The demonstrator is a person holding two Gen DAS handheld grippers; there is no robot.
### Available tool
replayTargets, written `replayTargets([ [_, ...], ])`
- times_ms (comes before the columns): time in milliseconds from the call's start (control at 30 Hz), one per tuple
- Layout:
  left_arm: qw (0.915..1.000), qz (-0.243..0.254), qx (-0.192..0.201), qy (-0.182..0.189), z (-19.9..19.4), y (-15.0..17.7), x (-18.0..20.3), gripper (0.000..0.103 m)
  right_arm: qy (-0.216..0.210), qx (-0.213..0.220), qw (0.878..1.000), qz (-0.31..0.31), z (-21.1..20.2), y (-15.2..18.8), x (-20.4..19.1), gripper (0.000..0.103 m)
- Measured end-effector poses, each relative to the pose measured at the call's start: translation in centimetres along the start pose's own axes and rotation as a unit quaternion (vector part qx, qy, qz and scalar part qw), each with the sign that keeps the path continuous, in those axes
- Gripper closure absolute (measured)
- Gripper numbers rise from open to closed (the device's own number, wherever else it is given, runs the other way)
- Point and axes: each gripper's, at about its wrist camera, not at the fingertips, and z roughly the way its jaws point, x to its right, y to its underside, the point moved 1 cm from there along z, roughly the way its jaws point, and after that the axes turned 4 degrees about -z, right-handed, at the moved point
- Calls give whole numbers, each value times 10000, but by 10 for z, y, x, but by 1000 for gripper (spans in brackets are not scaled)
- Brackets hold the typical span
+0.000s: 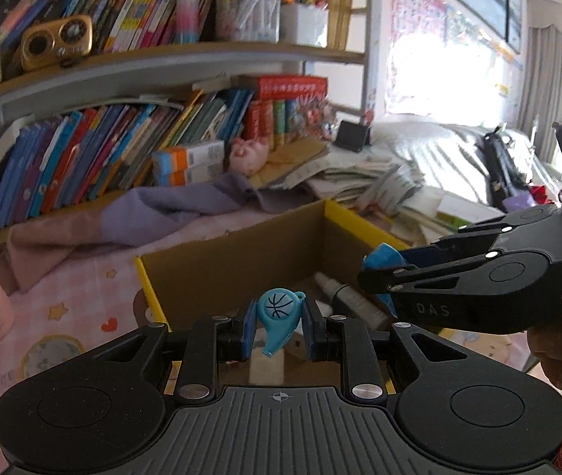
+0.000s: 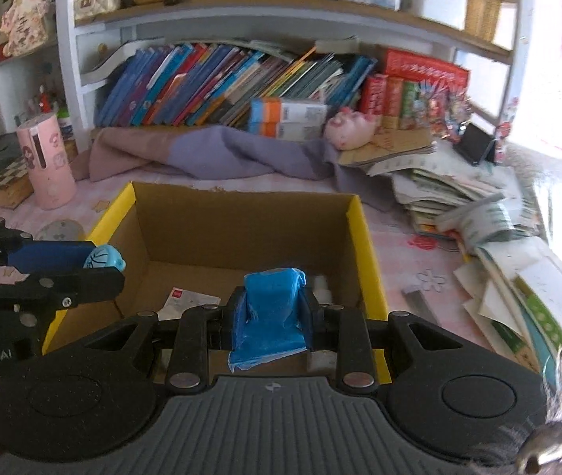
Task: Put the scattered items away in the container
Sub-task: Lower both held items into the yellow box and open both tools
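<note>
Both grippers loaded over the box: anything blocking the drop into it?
Nothing visible. The left gripper holds the blue whistle, the right gripper the blue packet. The cardboard box is open-topped, with a few small items on its floor.

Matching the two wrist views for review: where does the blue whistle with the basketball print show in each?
Left wrist: blue whistle bottom centre, between the left gripper's fingers.
Right wrist: whistle at left edge, mid-height, at that gripper's tip.
Shared landmark: yellow-rimmed cardboard box.
</note>
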Motion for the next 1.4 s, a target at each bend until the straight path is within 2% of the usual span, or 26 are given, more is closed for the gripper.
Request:
replayTargets([
  [167,9996,-49,-232,-138,15,5,0,80,-299,-251,9991,-165,24,1,-2,77],
  [433,9978,261,-568,-206,34,17,14,80,-567,-709,9953,-338,51,12,-6,77],
  [667,9964,380,-693,-305,44,21,17,80,-682,-931,9927,-336,61,19,-4,77],
  [967,9963,238,-710,-418,46,23,14,79,-762,-1057,9912,-234,65,23,-1,77],
  [1167,9965,155,-606,-555,40,23,13,71,-767,-950,9924,-136,61,22,-1,73],
  [1233,9968,154,-520,-589,35,24,14,60,-742,-838,9936,-138,56,20,-1,71],
  [1367,9976,84,-289,-631,22,22,14,52,-674,-606,9958,-105,46,15,-1,67],
  [1400,9977,35,-227,-640,18,22,13,47,-651,-550,9963,-96,42,14,0,67],
])
